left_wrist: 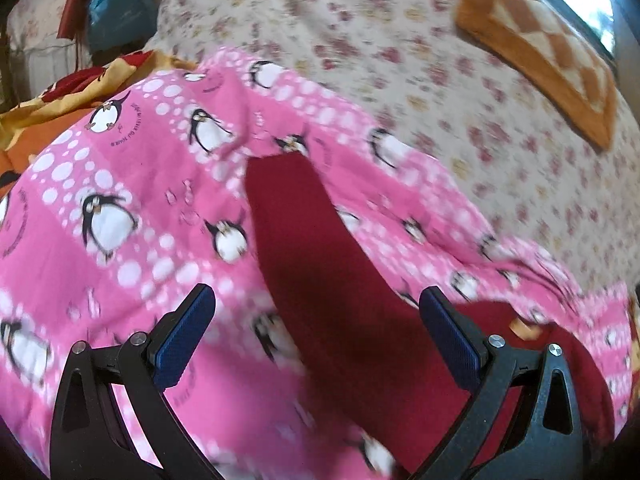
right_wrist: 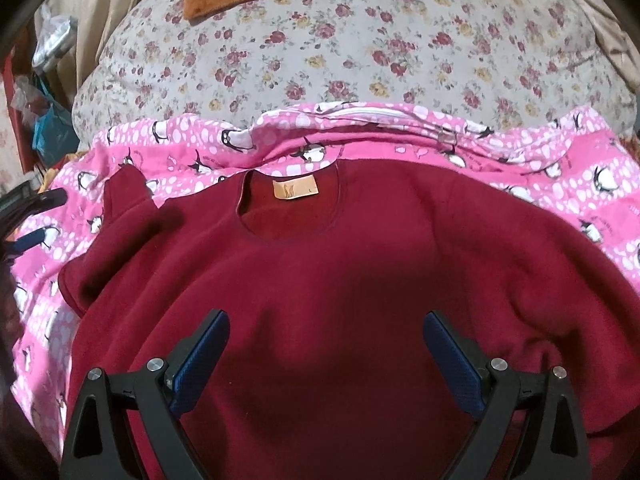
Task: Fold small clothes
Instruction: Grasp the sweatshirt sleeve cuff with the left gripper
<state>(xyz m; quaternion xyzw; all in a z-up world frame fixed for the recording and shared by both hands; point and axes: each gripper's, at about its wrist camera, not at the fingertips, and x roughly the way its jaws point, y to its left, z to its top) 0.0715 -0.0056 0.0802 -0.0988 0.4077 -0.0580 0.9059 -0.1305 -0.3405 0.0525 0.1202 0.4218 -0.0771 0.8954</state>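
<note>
A dark red fleece sweater (right_wrist: 340, 280) lies spread flat on a pink penguin-print cloth (right_wrist: 560, 184), neck opening and tan label (right_wrist: 295, 190) facing away from me. My right gripper (right_wrist: 326, 328) hovers open over the sweater's chest, nothing between its fingers. In the left wrist view one red sleeve (left_wrist: 304, 240) runs away from the camera across the pink cloth (left_wrist: 140, 208). My left gripper (left_wrist: 316, 308) stands open just above that sleeve, near the shoulder. The left gripper's fingertips (right_wrist: 38, 236) also show at the left edge of the right wrist view.
The pink cloth covers a bed with a floral sheet (right_wrist: 360, 48). An orange checked mat (left_wrist: 548, 52) lies farther back on the bed. Yellow and red fabric (left_wrist: 80, 88) sits at the left; blue bags (right_wrist: 52, 128) lie beside the bed.
</note>
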